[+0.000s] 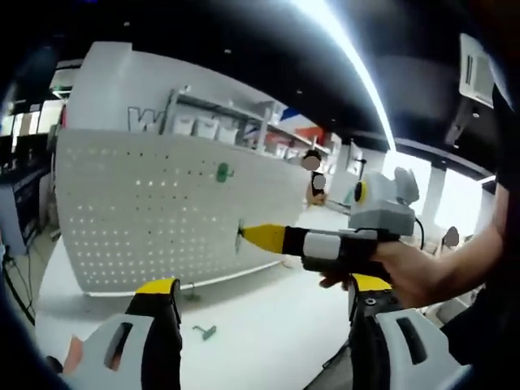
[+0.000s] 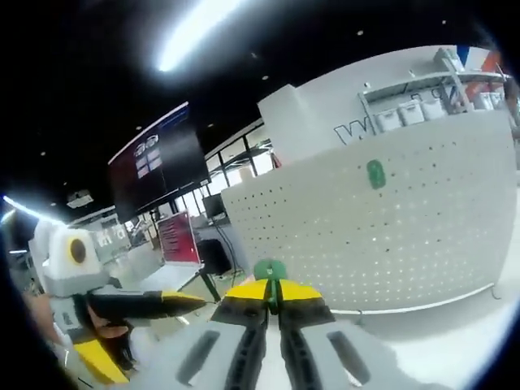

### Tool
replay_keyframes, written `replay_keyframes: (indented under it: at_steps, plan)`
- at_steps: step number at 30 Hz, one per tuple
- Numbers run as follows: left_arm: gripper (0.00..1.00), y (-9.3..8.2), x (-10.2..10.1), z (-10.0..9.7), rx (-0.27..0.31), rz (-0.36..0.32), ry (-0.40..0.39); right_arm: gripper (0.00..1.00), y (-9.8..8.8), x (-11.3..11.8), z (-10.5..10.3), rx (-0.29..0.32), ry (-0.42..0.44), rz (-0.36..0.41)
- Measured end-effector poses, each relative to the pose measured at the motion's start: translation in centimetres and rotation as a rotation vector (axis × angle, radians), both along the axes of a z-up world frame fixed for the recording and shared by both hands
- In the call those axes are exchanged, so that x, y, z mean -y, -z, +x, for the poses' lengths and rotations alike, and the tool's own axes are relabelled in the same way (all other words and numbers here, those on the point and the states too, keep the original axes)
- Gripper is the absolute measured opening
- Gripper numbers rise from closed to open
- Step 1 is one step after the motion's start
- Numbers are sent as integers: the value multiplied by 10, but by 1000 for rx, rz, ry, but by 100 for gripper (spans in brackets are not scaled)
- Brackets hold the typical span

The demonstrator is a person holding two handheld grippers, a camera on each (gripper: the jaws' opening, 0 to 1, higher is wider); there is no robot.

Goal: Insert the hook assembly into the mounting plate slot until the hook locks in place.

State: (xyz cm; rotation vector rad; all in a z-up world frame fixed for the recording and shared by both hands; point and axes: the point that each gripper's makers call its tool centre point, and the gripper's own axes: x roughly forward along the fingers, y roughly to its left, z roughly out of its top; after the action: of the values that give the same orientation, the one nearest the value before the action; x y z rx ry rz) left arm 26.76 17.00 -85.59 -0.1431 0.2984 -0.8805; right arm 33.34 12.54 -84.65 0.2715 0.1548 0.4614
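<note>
Each hand-held gripper (image 1: 260,305) (image 2: 273,302) has black jaws with yellow tips, pale grey housings with slotted openings, and a black handle at right of frame.

Both views face the white pegboard (image 1: 162,211) (image 2: 406,236) across the table, the right gripper view from nearer

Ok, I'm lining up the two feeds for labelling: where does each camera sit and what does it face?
Left gripper view: rides the left gripper, facing the white pegboard; its open jaws, the right gripper and a person's hand show.
Right gripper view: rides the right gripper, shut on a green hook, facing the pegboard; the left gripper enters.
Shared: the pegboard with a mounted green hook.
</note>
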Motion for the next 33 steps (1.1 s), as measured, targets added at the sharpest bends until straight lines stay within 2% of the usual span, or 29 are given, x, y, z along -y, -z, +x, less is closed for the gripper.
replay_keyframes:
  at_steps: [7, 14, 23, 33]
  plan:
    - [88, 2, -1, -2, -24, -5, -1, 1, -5, 14, 18, 44, 68, -39]
    - [90, -1, -4, 2, -13, -4, -9, 1, -12, 34, 40, 83, 131, -80]
    - [92, 5, -7, 5, -32, 2, -14, 1, -16, 64, 69, 100, 212, -111]
    - [94, 8, -10, 14, -46, 6, -21, 1, -26, 94, 101, 115, 289, -110]
